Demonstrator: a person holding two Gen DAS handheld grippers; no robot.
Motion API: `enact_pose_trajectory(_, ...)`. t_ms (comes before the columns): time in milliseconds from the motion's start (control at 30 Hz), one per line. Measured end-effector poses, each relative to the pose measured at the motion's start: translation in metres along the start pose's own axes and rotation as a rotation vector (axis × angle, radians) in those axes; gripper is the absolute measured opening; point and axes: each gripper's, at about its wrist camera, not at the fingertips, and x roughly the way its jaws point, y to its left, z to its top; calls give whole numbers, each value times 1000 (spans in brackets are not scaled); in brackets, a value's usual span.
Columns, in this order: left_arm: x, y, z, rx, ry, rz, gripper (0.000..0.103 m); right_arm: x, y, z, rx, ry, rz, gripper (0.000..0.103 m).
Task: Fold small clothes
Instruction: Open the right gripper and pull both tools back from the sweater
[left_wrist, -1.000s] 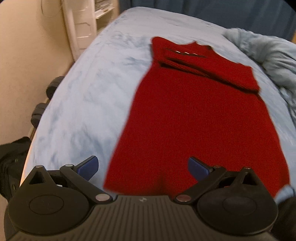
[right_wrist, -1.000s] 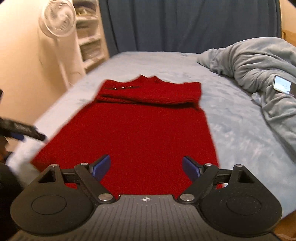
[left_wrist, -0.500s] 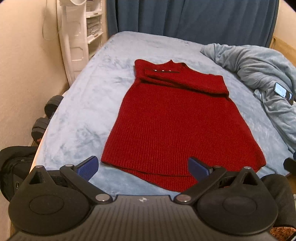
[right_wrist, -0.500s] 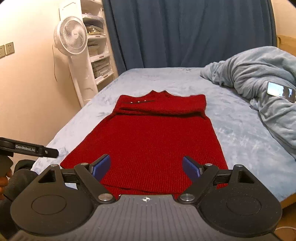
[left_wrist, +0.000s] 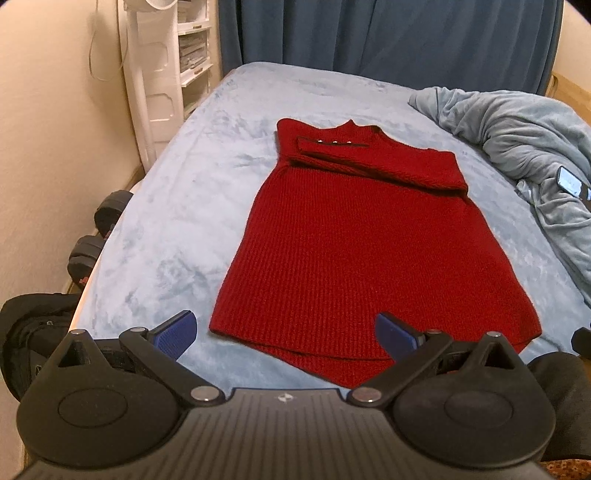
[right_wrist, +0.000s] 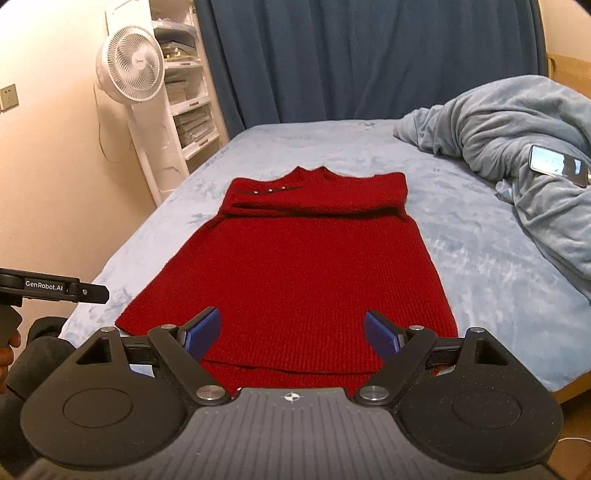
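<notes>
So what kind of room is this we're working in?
Most likely a bedroom: a bed with a rumpled blanket, dark curtains, and a standing fan beside shelves.

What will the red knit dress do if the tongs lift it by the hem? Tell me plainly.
The red knit dress will probably drape and sag rather than hold shape, since it lies limp and flat on the bed. Its thick ribbed knit suggests some weight and little slipperiness. The folded top part may well unfold when lifted.

Blue bed (right_wrist: 461, 236), red knit dress (right_wrist: 295, 273) flat, rumpled blanket (right_wrist: 517, 125)
</notes>
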Motion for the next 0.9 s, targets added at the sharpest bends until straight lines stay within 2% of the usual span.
enact_pose_trajectory(333, 34, 8, 16, -6, 42, 22, 103, 24, -8, 2, 14, 57, -18, 86)
enact_pose_trajectory(567, 69, 14, 31, -3, 69, 12, 103, 55, -26, 12, 13, 99, -64, 86)
enact_pose_trajectory(733, 103, 23, 43, 3, 86, 14, 103, 89, -65, 23, 4, 73, -160, 86)
enact_pose_trajectory(800, 120, 29, 47, 8, 90, -8, 103, 106, -89, 31, 48, 76, -193, 86)
enact_pose_trajectory(900, 152, 36, 54, 20, 136, -12, 103, 141, -133, 41, 154, 130, -218, 86)
